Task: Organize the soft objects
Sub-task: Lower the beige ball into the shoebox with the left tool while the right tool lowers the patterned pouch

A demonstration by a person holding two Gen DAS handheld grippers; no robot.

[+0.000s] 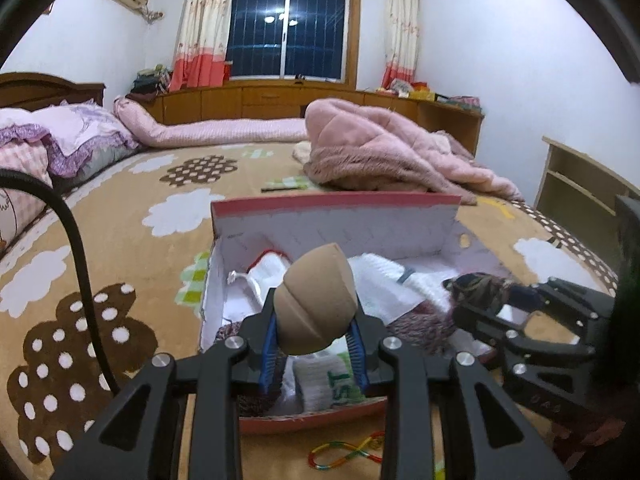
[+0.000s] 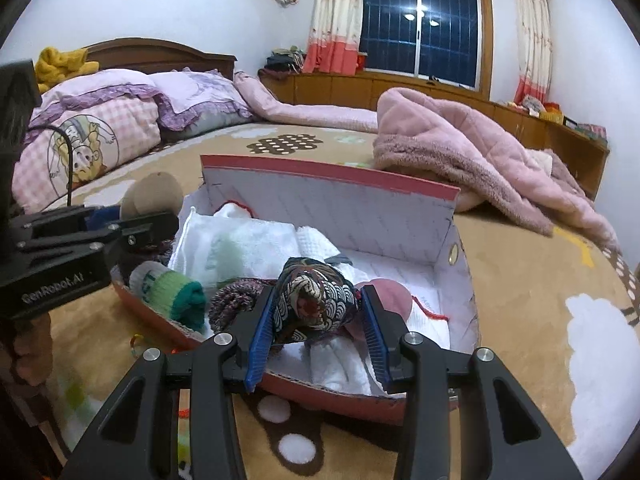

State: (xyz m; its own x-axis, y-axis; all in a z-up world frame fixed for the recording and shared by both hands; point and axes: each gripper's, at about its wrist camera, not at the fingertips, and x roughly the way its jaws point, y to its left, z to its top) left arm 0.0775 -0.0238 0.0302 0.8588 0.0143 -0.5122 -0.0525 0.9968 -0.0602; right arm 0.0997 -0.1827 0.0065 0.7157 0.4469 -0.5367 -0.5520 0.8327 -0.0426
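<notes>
Holding a smooth tan padded cup (image 1: 316,304) in my left hand-held gripper (image 1: 316,354) and a rolled dark wave-patterned cloth (image 2: 316,300) in my right hand-held gripper (image 2: 318,334), both pinched over the open red-edged cardboard box (image 2: 332,178) of folded white towels (image 2: 256,242) on the bed (image 1: 132,216).

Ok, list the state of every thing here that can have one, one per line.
left gripper: shut on the tan foam pad, above the box
right gripper: shut on the patterned cloth bundle, above the box
cardboard box: open, lid flap standing up, partly filled
green-toed sock: rolled, in the box
white towel: folded, in the box
pink blanket: crumpled on the bed
</notes>
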